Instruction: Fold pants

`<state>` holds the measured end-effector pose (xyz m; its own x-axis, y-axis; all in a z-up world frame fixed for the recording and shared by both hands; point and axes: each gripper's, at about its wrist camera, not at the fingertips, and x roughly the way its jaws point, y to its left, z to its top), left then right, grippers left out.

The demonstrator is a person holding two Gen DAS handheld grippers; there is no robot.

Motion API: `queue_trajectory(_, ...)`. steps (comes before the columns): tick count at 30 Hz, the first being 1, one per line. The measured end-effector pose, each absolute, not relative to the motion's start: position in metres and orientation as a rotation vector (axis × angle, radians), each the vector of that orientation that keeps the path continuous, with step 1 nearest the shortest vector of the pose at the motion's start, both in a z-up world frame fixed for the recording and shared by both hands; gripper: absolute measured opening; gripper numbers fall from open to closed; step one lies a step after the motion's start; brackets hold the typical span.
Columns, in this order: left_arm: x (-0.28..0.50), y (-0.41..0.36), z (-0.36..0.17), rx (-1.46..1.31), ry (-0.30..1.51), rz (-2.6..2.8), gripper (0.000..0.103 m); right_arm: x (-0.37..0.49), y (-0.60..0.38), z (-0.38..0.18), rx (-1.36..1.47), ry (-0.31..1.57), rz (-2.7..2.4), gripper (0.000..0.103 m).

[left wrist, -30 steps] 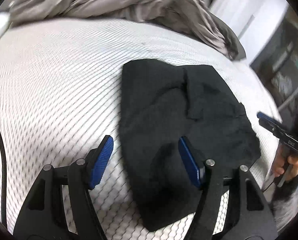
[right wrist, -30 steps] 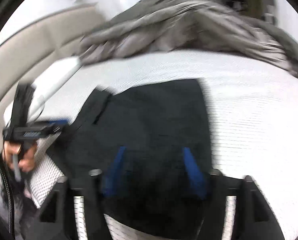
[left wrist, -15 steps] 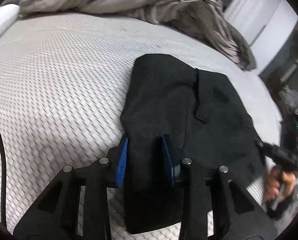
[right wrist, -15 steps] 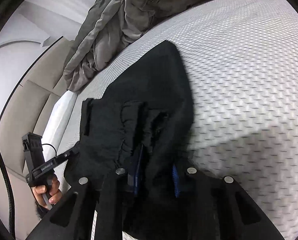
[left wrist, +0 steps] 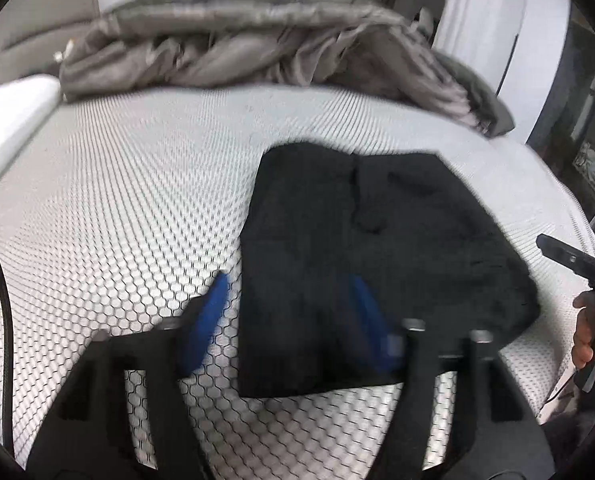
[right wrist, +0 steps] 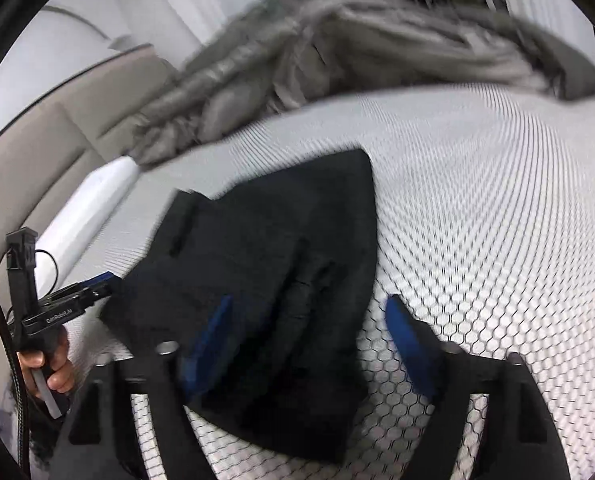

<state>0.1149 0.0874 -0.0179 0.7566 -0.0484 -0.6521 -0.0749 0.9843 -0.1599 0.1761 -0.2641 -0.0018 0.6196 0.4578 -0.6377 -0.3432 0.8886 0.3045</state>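
Folded pants [left wrist: 369,248], apparently released

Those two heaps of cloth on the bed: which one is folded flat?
The black pants, lying flat in a neat block on the mattress. The grey blanket behind them is crumpled in a loose pile.

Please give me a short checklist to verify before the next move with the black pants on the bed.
1. Left gripper free of cloth: ok, jaws opening, pads apart and not pinching the black pants.
2. Right gripper free of cloth: ok, jaws opening, nothing pinched.
3. Pants lying as a folded bundle on the mattress: ok.
4. Folded edges lined up neatly: cannot tell, picture is blurred.
5. Grey blanket apart from the pants: ok.
6. Bare mattress beside the pants: ok.
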Motion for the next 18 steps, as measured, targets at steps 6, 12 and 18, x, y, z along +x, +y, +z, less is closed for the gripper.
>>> queue_trajectory(6, 0.06, 0.067, -0.003, -0.192, 0.587, 0.032, 0.102, 0.143, -0.254, 0.032, 0.145, 0.637, 0.509, 0.103)
queue_trajectory(12, 0.03, 0.054, 0.009, -0.179, 0.537, 0.042, 0.102, 0.107, -0.261, 0.037, 0.161, 0.56, 0.555, 0.103)
queue_trajectory(18, 0.01, 0.032, 0.017, -0.141, 0.512, 0.024, 0.102, 0.108, -0.257, 0.025, 0.128, 0.552, 0.504, 0.103)
